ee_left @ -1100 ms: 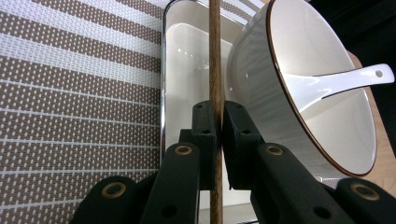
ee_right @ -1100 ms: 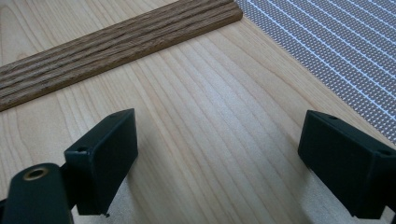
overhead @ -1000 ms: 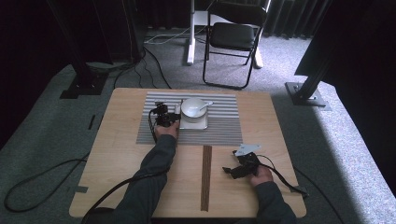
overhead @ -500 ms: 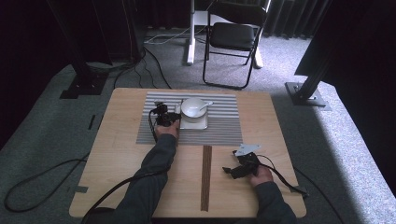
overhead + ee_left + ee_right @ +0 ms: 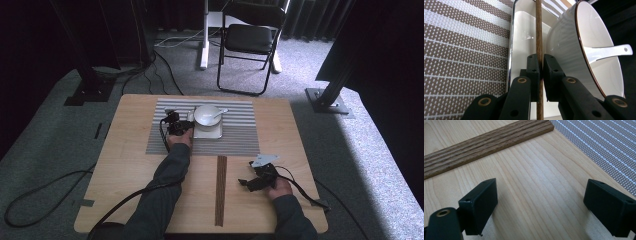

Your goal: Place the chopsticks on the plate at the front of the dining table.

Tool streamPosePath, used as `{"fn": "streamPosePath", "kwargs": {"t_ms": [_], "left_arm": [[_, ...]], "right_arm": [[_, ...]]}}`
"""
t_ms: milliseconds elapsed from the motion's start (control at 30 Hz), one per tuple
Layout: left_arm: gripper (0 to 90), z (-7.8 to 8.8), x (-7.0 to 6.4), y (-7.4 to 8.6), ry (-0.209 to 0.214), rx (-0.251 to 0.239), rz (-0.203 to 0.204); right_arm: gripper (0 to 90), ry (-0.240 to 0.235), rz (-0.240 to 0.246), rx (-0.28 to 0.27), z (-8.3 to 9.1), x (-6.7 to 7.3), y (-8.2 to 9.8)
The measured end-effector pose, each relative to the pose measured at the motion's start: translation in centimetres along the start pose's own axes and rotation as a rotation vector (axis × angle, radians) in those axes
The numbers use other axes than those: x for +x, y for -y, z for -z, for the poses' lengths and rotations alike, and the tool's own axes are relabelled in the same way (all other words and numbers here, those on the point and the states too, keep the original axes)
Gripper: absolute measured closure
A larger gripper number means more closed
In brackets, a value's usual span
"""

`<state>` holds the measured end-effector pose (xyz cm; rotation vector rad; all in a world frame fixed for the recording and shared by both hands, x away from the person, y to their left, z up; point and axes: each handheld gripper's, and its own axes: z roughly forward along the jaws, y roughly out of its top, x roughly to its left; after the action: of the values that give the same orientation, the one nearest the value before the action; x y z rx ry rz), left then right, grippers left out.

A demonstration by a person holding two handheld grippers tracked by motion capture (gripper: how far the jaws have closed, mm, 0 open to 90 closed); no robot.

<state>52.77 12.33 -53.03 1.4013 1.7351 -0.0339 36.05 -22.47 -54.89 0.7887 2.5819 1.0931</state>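
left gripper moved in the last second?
No. In the high view the left gripper sits at the same spot beside the bowl on the striped mat, shut on a chopstick.

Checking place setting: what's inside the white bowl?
A white spoon lies in the white bowl, handle over the rim. The bowl sits on a white tray; its bottom near the spoon's scoop is hidden.

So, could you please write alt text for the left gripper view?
The left gripper is shut on a thin brown wooden stick held upright. Behind it are a white rectangular dish on a striped placemat, and a white bowl holding a white spoon.
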Motion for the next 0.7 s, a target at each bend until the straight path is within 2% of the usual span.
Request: {"fn": "streamPosePath", "kwargs": {"t_ms": [367,700], "left_arm": [[84.0,-0.11,-0.05,0.01,0.012,-0.014,0.024],[83.7,-0.28,0.16,-0.04,0.021,-0.007,0.037]], "right_arm": [[11.3,0.000,0.000,0.000,0.00,0.00,0.00],[11.3,0.000,0.000,0.000,0.00,0.00,0.00]]}}
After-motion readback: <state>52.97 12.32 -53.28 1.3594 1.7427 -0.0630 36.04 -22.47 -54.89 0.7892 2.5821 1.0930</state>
